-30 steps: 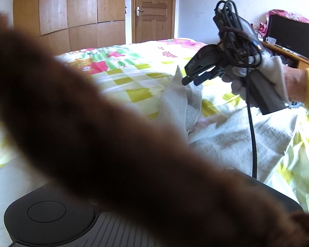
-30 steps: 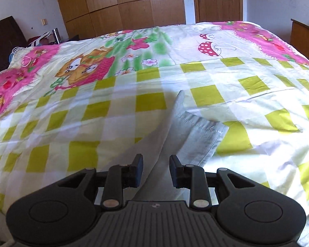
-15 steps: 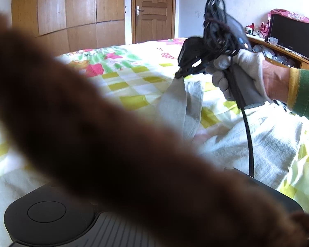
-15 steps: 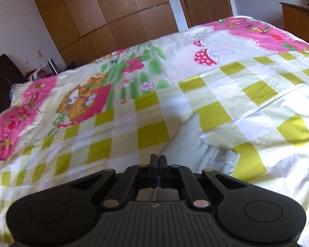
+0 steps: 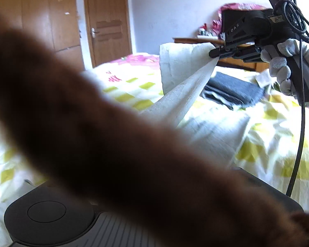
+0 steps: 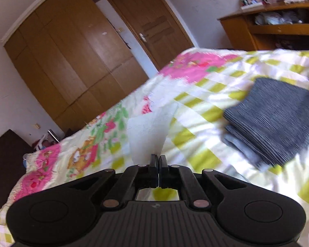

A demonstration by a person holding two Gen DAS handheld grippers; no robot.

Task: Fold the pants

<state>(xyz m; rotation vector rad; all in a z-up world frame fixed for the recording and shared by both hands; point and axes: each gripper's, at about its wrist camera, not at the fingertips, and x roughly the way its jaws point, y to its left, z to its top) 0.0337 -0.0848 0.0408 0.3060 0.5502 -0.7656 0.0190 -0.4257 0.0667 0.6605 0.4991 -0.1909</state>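
The pants [image 5: 187, 94] are pale grey cloth, partly lying on the bed and partly lifted. In the left wrist view my right gripper [image 5: 213, 53], held by a gloved hand [image 5: 282, 70], is shut on an edge of them and holds it up in the air. From the right wrist view the right gripper [image 6: 158, 160] has its jaws together, and the pants [image 6: 148, 131] stick up from between them. A blurred brown furry thing [image 5: 113, 133] lies across the left wrist view and hides the left gripper's fingers. Only the left gripper's body [image 5: 51, 212] shows.
A folded dark grey garment [image 6: 274, 119] lies on the yellow-checked quilt [image 6: 195, 78], to the right of the raised cloth. Wooden wardrobes [image 6: 72, 61] and a door [image 6: 160, 33] stand behind the bed. A wooden desk [image 6: 278, 24] is at the far right.
My right gripper closed on the pants' edge, then lifted it off the bed and swung right toward the folded grey garment. The brown thing still covers the left view.
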